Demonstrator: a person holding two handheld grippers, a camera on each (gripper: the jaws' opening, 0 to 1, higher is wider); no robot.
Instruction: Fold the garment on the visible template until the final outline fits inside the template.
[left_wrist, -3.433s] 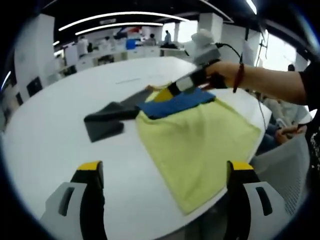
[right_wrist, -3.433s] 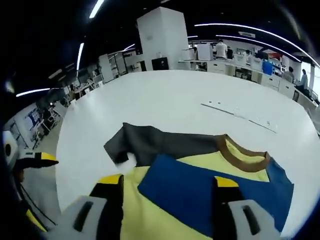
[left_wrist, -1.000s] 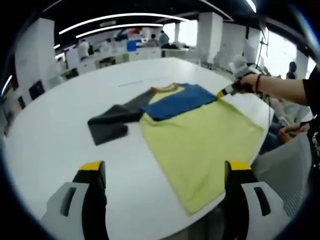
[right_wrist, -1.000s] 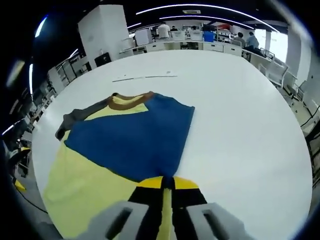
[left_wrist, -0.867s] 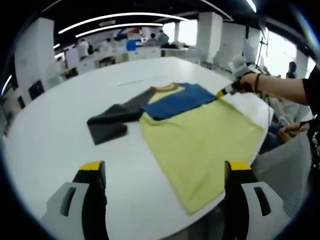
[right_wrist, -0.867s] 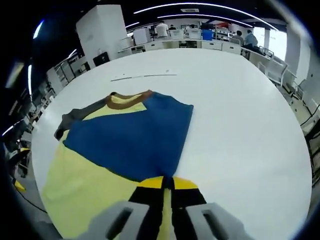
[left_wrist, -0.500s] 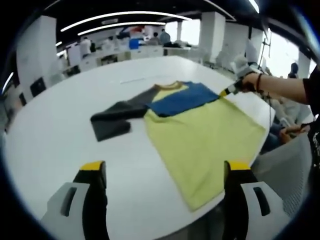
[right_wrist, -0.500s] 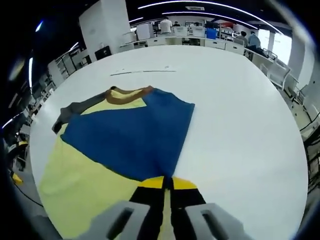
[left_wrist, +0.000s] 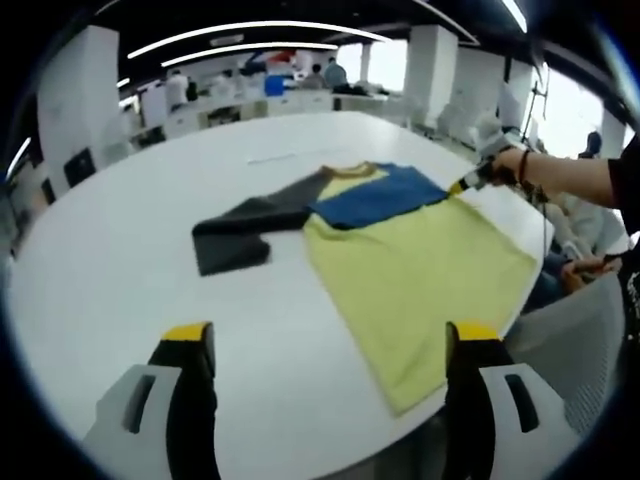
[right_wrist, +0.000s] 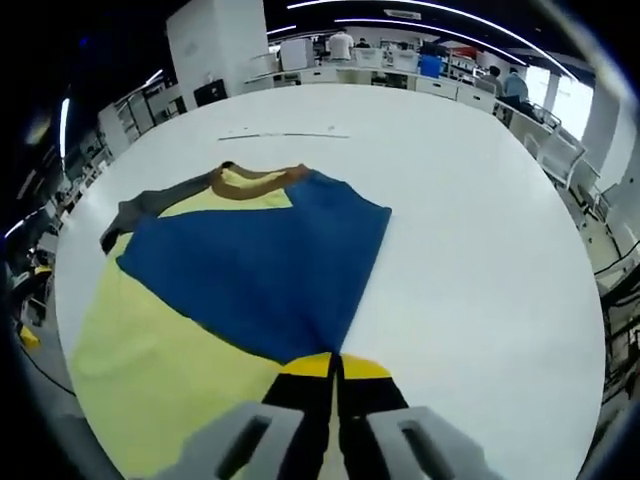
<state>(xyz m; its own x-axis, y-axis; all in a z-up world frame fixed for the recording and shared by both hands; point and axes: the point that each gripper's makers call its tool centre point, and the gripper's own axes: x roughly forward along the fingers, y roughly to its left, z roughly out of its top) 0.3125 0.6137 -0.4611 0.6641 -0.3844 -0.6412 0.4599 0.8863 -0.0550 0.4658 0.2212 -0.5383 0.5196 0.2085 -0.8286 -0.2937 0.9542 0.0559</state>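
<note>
T-shirt (right_wrist: 190, 300): yellow body, blue sleeve, dark grey sleeve, brown collar. Table (right_wrist: 470, 250) plain white. Gripper (right_wrist: 336, 375) jaw tips yellow over black.

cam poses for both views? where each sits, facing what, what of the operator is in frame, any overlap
Left gripper view: rides the left claw, held open above the near table edge, facing across the shirt; the person's forearm and right claw enter from the right.
Right gripper view: rides the right claw, low at the shirt's edge, shut on the blue sleeve, facing across the table into the office.
Shared: shirt, blue sleeve, grey sleeve, brown collar, table.
</note>
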